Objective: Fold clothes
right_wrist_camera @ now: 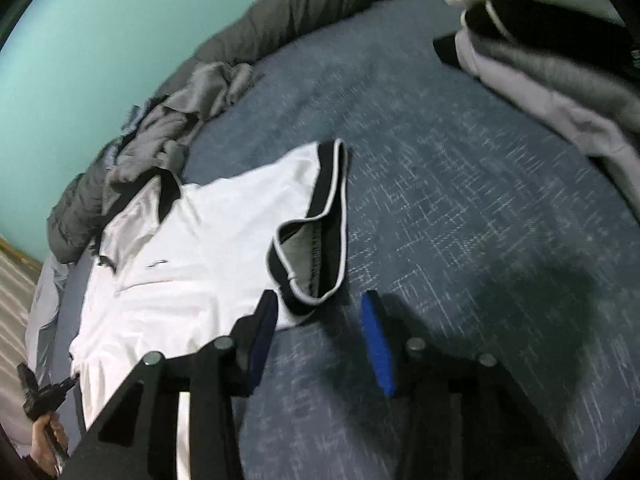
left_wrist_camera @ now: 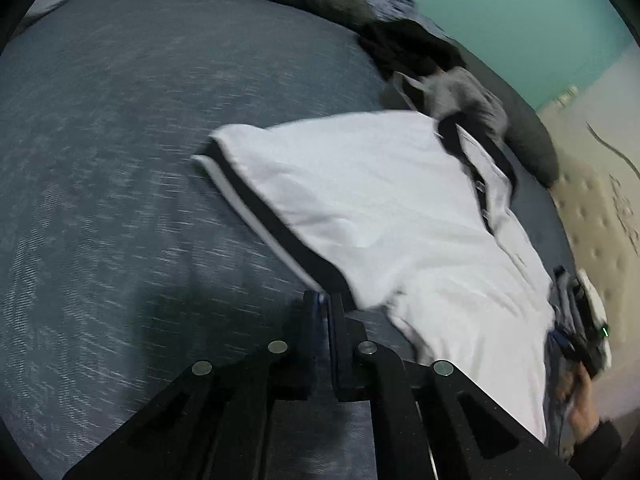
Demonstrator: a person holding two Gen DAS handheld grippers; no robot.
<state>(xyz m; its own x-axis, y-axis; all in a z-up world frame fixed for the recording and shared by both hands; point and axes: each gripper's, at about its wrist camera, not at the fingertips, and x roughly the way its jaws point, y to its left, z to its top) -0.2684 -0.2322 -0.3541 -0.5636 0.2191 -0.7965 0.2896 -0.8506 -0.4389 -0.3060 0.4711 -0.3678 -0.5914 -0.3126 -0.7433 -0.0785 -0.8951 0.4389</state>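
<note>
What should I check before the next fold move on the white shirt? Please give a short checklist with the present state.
1. Right tool open for a grasp: ok, its blue pads stand apart, nothing between them.
2. Left tool open: not ok, the pads are together; whether they pinch fabric, cannot tell.
3. Black-trimmed sleeve near the right tool: ok, just ahead of the tips.
4. White shirt lies flat: not ok, part is folded over and wrinkled.
5. Blue bed cover beside the shirt free for folding: ok.
6. Grey clothes clear of the collar: not ok, they touch it.

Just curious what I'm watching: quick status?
Left gripper shut, empty. Right gripper open by sleeve cuff. White shirt unfolded on bed. Nothing blocking.
</note>
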